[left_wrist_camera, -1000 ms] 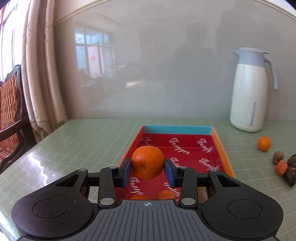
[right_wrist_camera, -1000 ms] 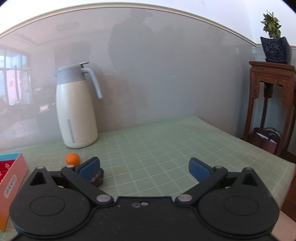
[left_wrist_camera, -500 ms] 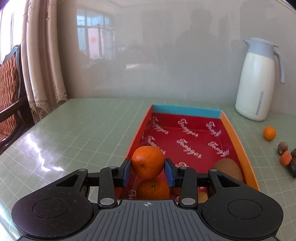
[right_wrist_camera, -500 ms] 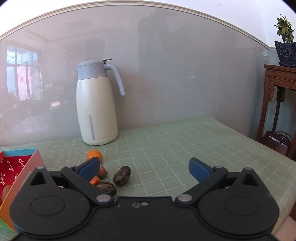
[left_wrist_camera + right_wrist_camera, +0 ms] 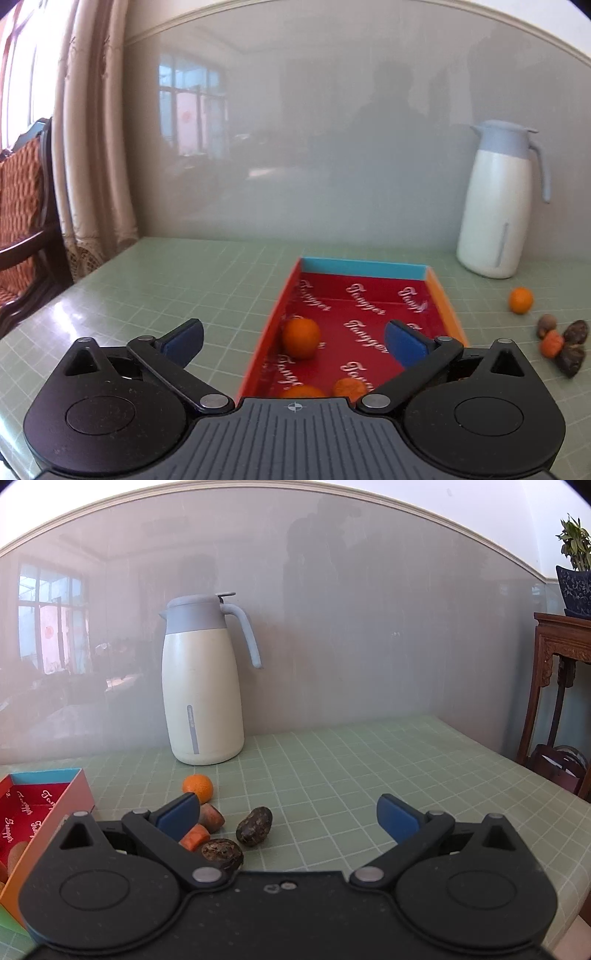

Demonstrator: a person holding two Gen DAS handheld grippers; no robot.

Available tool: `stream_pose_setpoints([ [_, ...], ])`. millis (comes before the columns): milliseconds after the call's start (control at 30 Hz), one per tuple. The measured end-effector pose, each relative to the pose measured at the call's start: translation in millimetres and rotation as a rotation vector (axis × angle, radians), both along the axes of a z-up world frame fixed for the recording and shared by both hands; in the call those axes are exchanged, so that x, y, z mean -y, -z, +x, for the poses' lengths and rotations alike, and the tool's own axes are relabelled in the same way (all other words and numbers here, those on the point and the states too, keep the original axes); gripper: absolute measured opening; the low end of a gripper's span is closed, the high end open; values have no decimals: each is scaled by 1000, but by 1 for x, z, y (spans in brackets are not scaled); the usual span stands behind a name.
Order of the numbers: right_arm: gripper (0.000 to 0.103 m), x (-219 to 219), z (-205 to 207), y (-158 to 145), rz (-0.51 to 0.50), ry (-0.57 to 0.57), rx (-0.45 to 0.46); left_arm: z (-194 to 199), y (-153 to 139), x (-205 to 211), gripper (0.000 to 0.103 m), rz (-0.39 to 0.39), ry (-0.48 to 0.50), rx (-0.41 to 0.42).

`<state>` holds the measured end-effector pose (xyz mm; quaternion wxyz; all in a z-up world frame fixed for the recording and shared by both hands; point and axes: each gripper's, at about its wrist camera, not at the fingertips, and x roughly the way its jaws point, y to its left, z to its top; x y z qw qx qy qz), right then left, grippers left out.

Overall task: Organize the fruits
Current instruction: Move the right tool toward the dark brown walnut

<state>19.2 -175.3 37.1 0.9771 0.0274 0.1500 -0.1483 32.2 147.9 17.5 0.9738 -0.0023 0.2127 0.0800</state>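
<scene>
A round orange tangerine (image 5: 300, 338) is lying in the red box (image 5: 437, 291), against its left wall, free of any grip. The left gripper (image 5: 293, 341) is hovering over the box's near end with its jaws opening wide, the blue pads well apart on either side of the tangerine and touching nothing. Two more orange fruits (image 5: 349, 387) are sitting at the box's near end, partly hidden. The right gripper (image 5: 288, 814) is spread open and empty above the green table (image 5: 369, 768). Beside the box's right wall, a small tangerine (image 5: 198, 788), two orange pieces (image 5: 195, 837) and dark wrinkled fruits (image 5: 254, 826) are clustered before the white jug (image 5: 202, 698).
</scene>
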Motion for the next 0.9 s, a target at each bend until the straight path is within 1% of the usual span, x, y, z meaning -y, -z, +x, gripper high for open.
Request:
stream_pose_setpoints([
  [100,103,3,-1,1,4,4,-4,-2,-1,1,103,0,4,-10],
  [233,103,6,-1,2,1,8,-9,-17,-8,-5,103,8,-9,21],
  [300,103,8,-1,3,1,9,-15,-22,-10,-11,103,3,-33,19],
  [467,102,8,0,4,10,-5,-24,-41,-15,-37,103,-38,-123,20],
  [633,95,-2,6,8,-2,-60,-51,-58,-16,-57,103,-49,-217,36],
  [700,92,-6,9,10,3,-84,-63,-65,-17,-65,103,-44,-254,38],
  [733,88,-8,11,10,4,-95,-70,-68,-17,-68,103,-39,-270,40],
  [833,82,-11,19,15,33,-130,-106,-76,-17,-79,103,-29,-311,52],
  [900,80,-12,25,19,50,-141,-131,-82,-17,-85,103,-20,-333,66],
])
